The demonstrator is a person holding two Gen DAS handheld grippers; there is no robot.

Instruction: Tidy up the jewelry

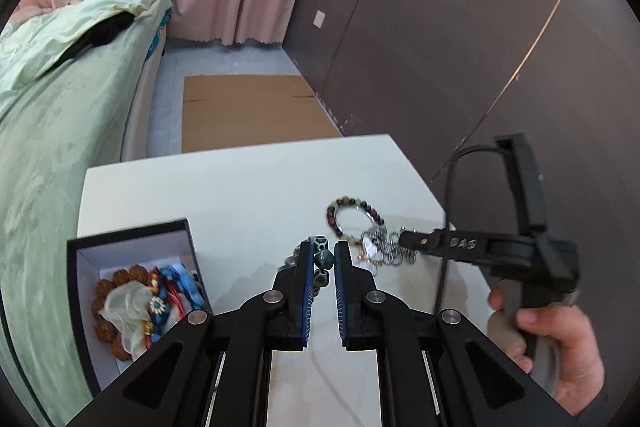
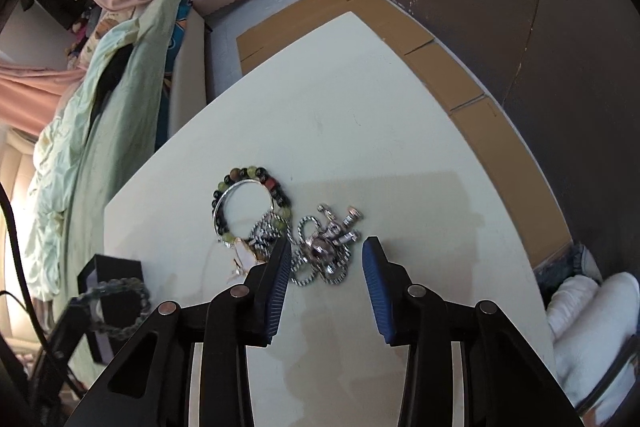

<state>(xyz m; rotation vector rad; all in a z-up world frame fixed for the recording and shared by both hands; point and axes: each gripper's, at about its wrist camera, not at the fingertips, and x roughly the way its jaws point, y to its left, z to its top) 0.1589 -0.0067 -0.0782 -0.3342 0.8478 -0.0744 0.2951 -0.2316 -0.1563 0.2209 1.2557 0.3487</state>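
— Left wrist view: the left gripper (image 1: 323, 261) is clenched on a dark green bead bracelet (image 1: 321, 259), held above the white table (image 1: 240, 195) beside the black box (image 1: 132, 239).
— And the right gripper (image 2: 326, 257)?
— Released, straddling the silver chain (image 2: 324, 247). Closing there could snag the multicoloured bead bracelet (image 2: 248, 195) tangled beside it and drag both.

Both grippers: black linkage arms, silver pivot screws, ribbed blue finger pads (image 2: 375, 291). Right gripper (image 1: 404, 239) marked "DAS", black cable; bare-skinned hand (image 1: 560, 343).
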